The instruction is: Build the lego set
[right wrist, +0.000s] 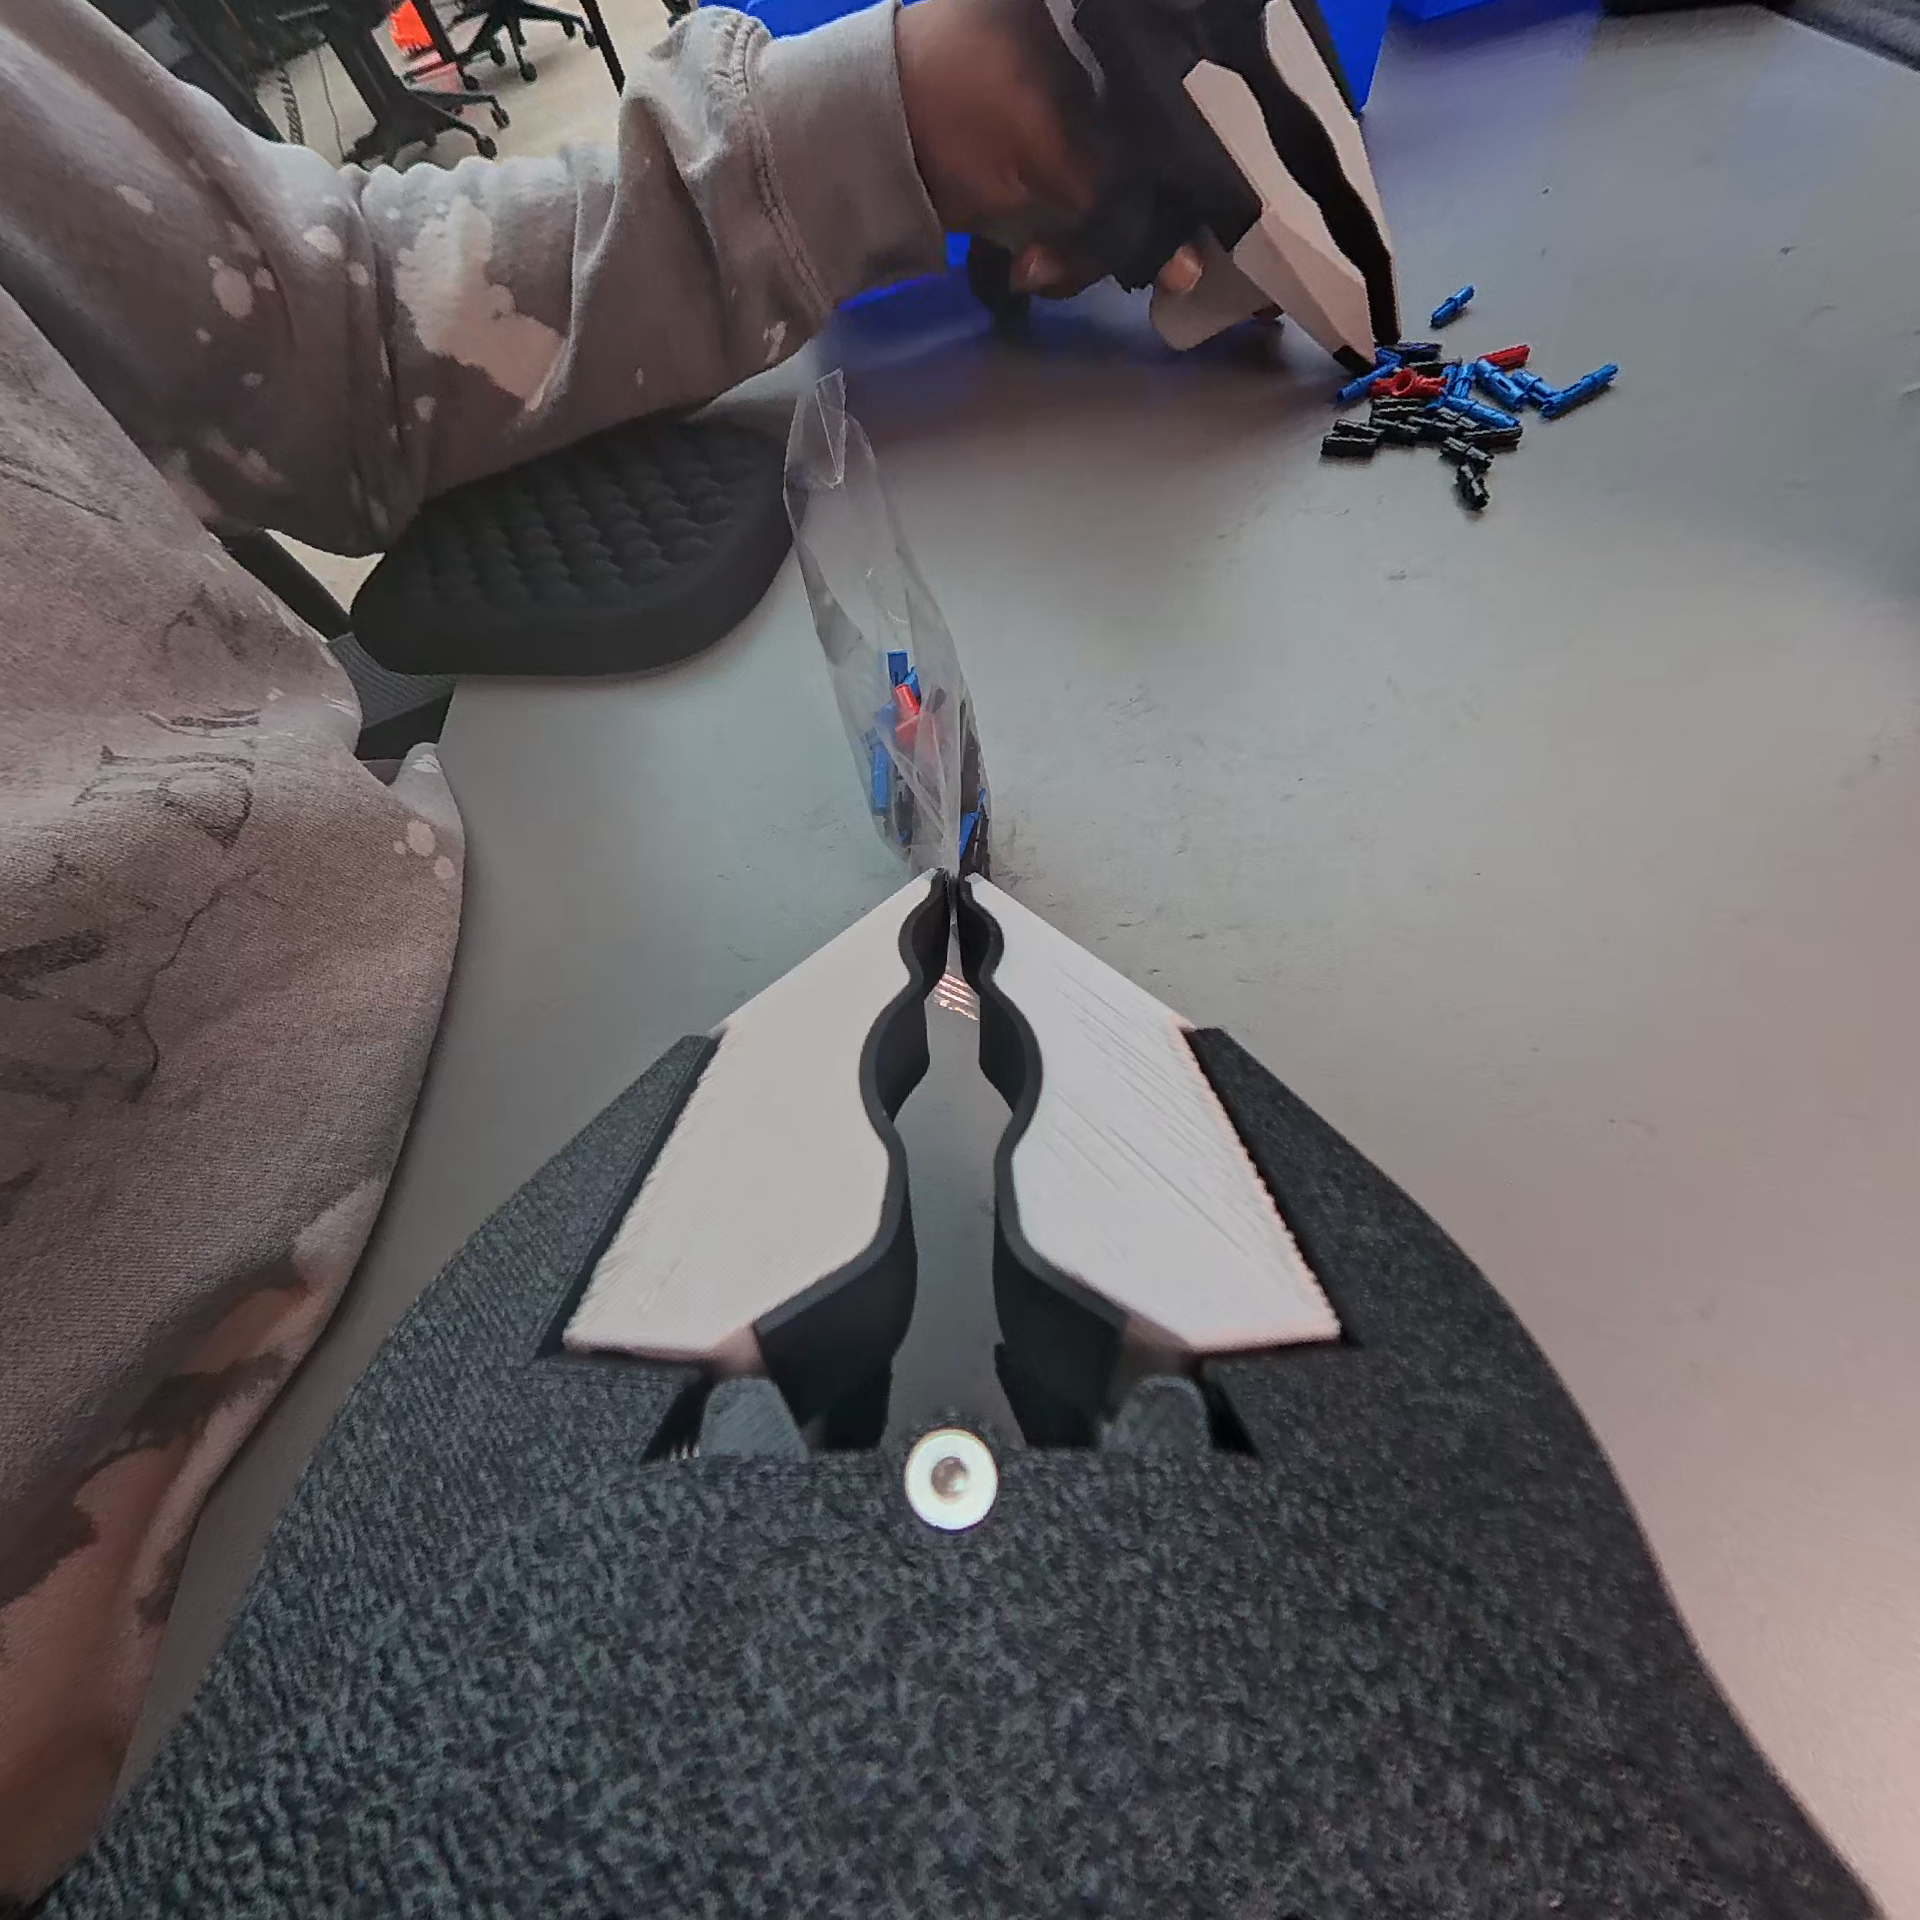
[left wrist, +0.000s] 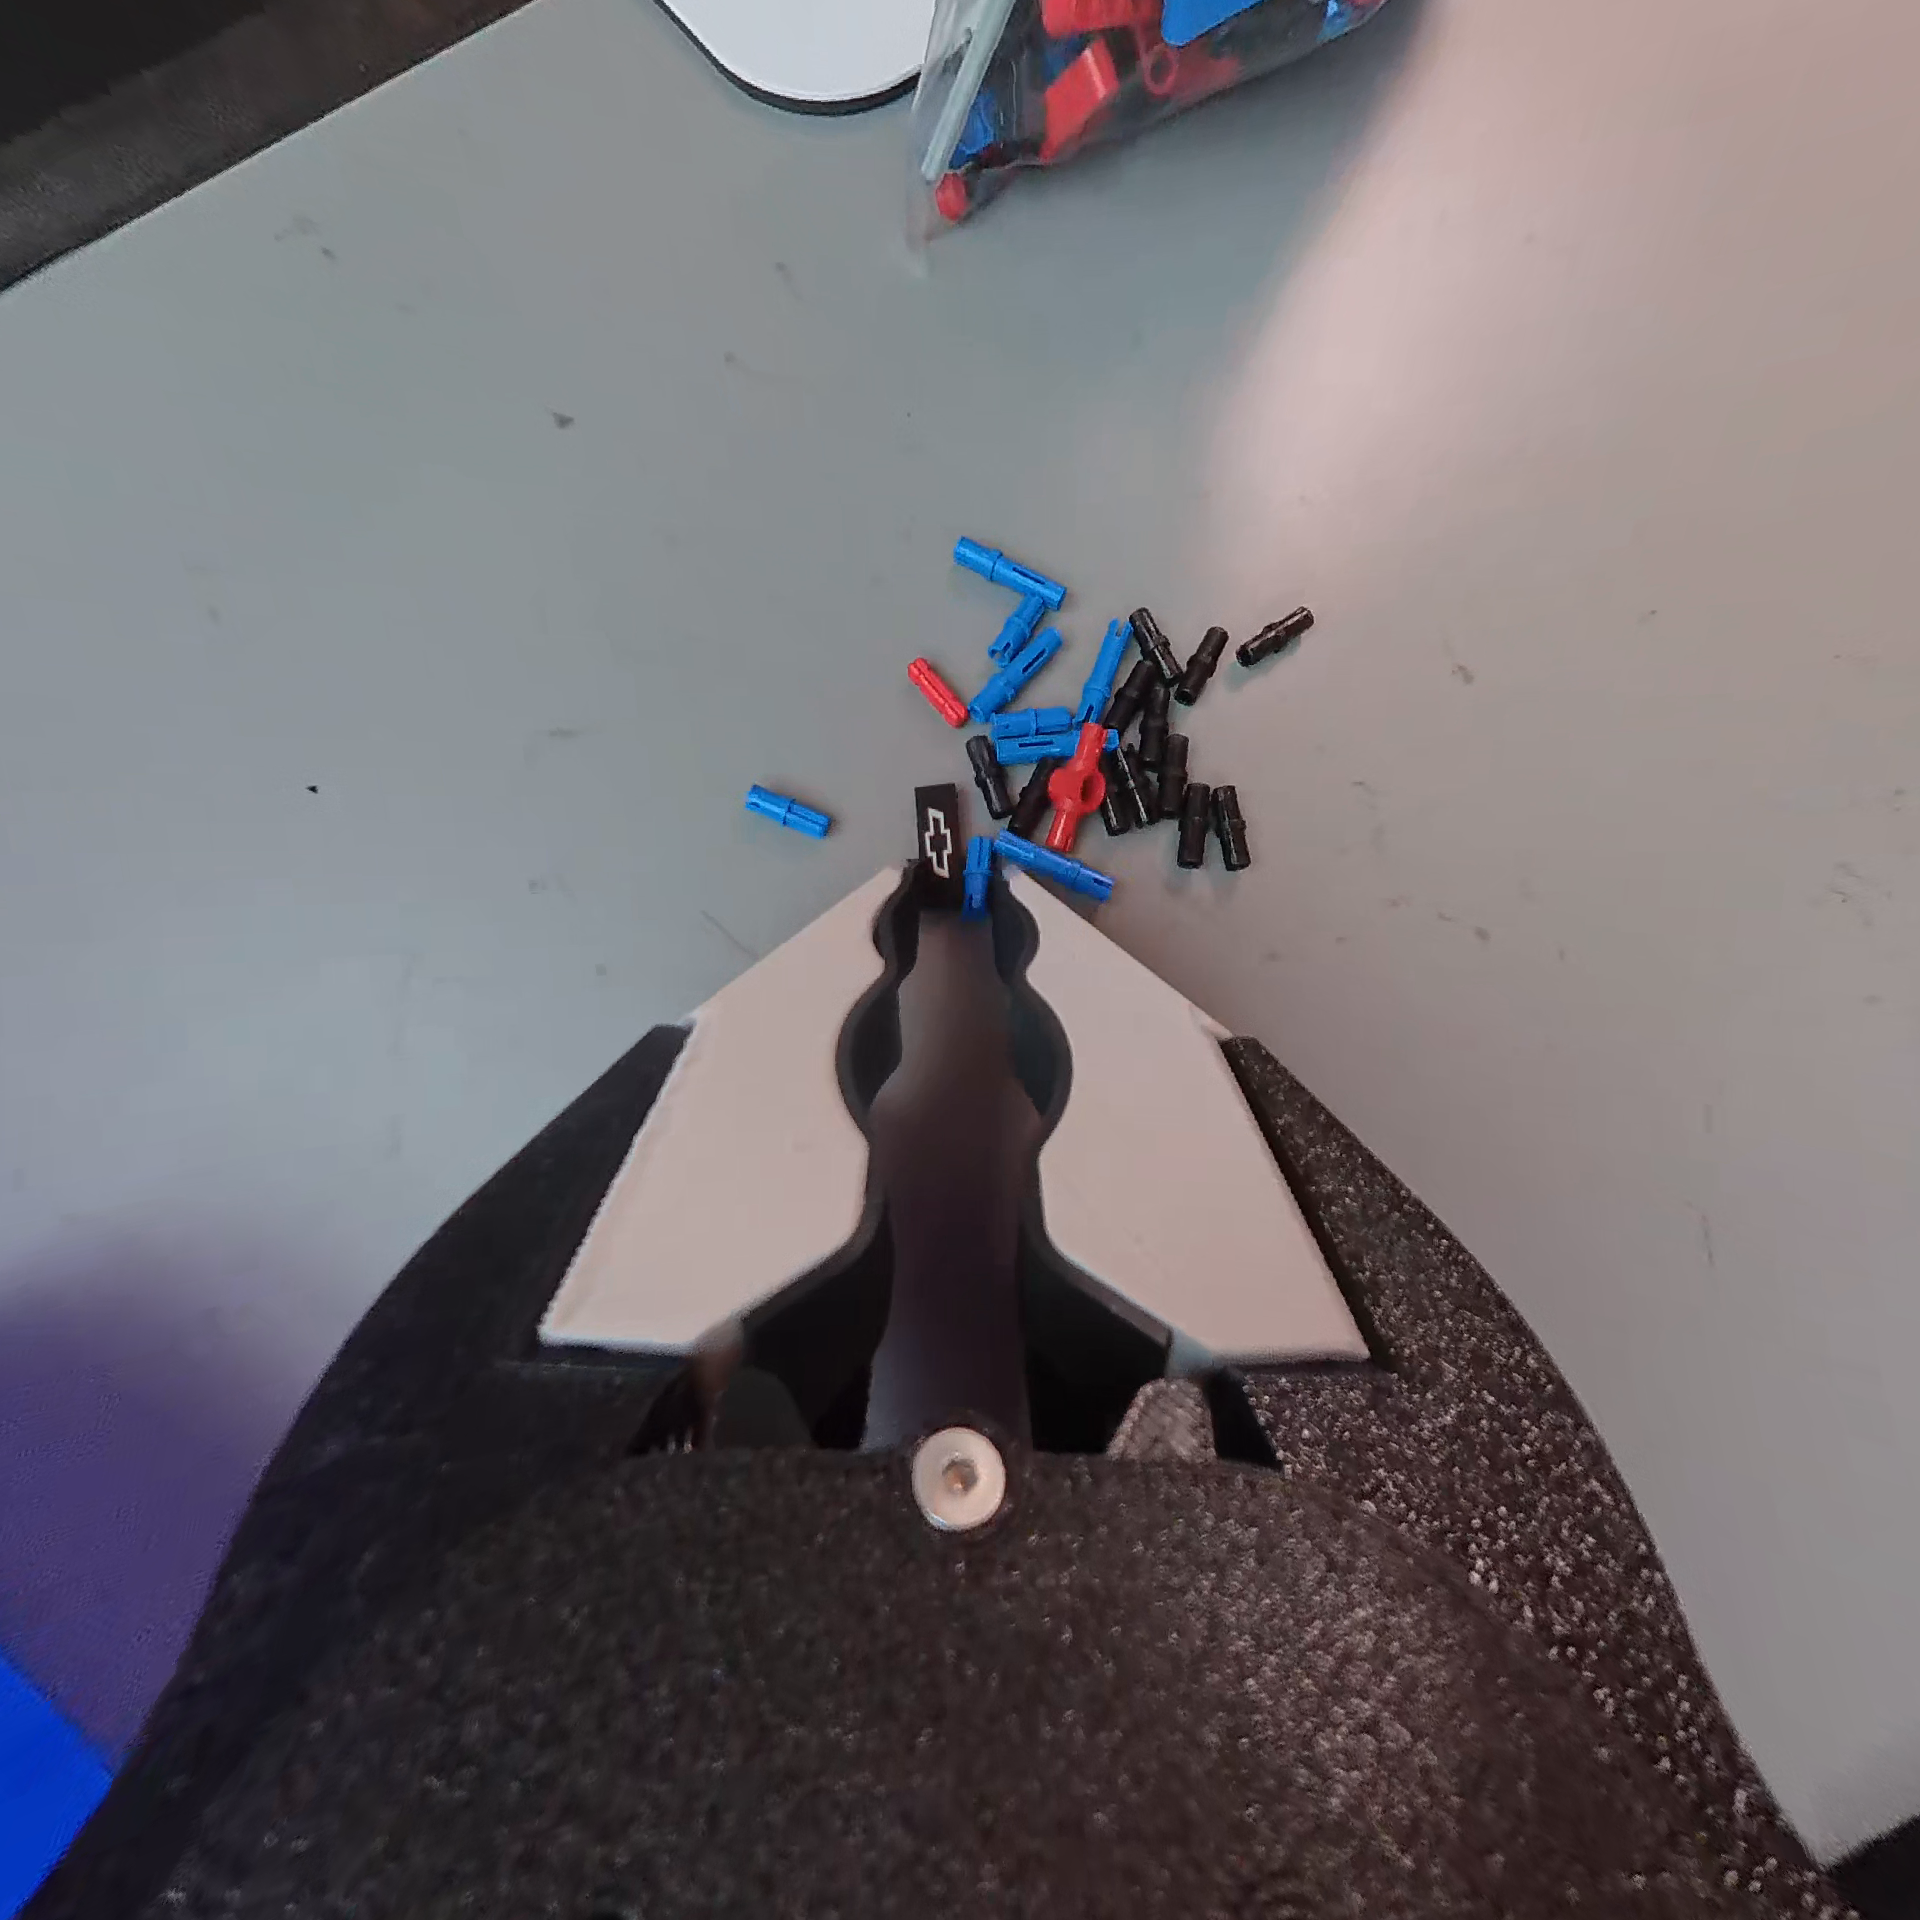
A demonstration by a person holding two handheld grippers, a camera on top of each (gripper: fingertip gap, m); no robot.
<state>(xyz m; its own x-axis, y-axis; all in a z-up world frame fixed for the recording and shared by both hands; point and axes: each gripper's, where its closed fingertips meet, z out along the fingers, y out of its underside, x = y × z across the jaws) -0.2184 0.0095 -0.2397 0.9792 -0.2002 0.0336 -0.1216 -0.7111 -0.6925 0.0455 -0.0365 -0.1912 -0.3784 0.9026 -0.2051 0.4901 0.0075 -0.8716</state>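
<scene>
A loose pile of blue, black and red pins [left wrist: 1101,738] lies on the grey table [left wrist: 468,571]. My left gripper [left wrist: 956,878] is at the pile's near edge. Its jaws stand narrowly apart and pinch a black tile with a white outline mark [left wrist: 935,836] and a short blue pin [left wrist: 977,868] between the tips. It also shows in the right wrist view [right wrist: 1369,358], tips down on the pile [right wrist: 1444,400]. My right gripper [right wrist: 951,878] is shut on the corner of a small clear bag [right wrist: 894,623] that still holds a few pieces.
A larger clear bag of red and blue parts [left wrist: 1070,104] lies at the far edge beside a white flat object [left wrist: 810,52]. A single blue pin [left wrist: 787,808] lies left of the pile. A black chair armrest [right wrist: 582,540] and a grey sleeve [right wrist: 468,260] are at the left. My right fingertips sit around 30 centimeters from my left ones.
</scene>
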